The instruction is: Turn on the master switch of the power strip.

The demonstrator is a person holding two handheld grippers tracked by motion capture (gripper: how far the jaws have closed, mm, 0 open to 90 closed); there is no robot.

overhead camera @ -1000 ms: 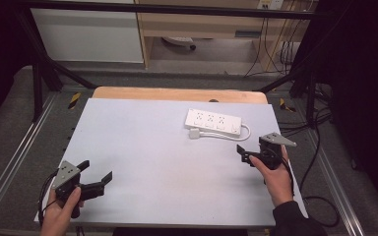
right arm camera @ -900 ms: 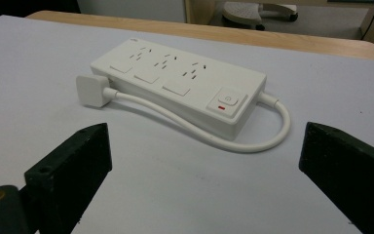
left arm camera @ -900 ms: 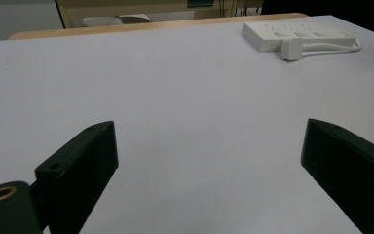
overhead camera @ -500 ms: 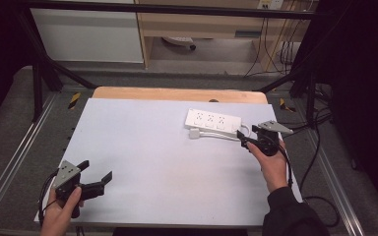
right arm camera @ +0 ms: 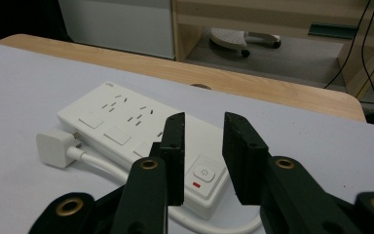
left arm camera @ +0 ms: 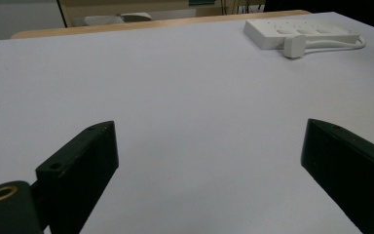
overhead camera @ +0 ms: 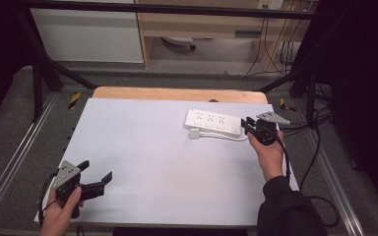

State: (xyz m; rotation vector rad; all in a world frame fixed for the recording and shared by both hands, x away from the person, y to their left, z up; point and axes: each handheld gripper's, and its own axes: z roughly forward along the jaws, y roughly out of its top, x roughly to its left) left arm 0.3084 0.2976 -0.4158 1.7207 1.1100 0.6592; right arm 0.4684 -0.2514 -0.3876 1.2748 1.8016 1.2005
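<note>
A white power strip (overhead camera: 211, 121) lies at the back right of the pale table sheet (overhead camera: 152, 147), its cord looping to a white plug (overhead camera: 194, 133) lying loose beside it. My right gripper (overhead camera: 246, 125) hovers at the strip's right end. In the right gripper view its jaws (right arm camera: 204, 146) have just been closing and stand a narrow gap apart, with nothing between them; the strip's switch (right arm camera: 203, 173) shows beyond the gap. My left gripper (overhead camera: 97, 172) rests at the front left, wide open (left arm camera: 209, 161) over bare sheet. The strip (left arm camera: 302, 31) lies far ahead of it.
A wooden table edge (overhead camera: 177, 93) runs behind the sheet. Dark cables (overhead camera: 320, 147) hang off the right side by a metal rail. A wooden shelf unit (overhead camera: 211, 24) and a white cabinet (overhead camera: 88, 34) stand on the floor beyond.
My right gripper has moved forward and left to the right end of the power strip, and its jaws have narrowed from wide to a small gap. The left gripper has stayed put.
</note>
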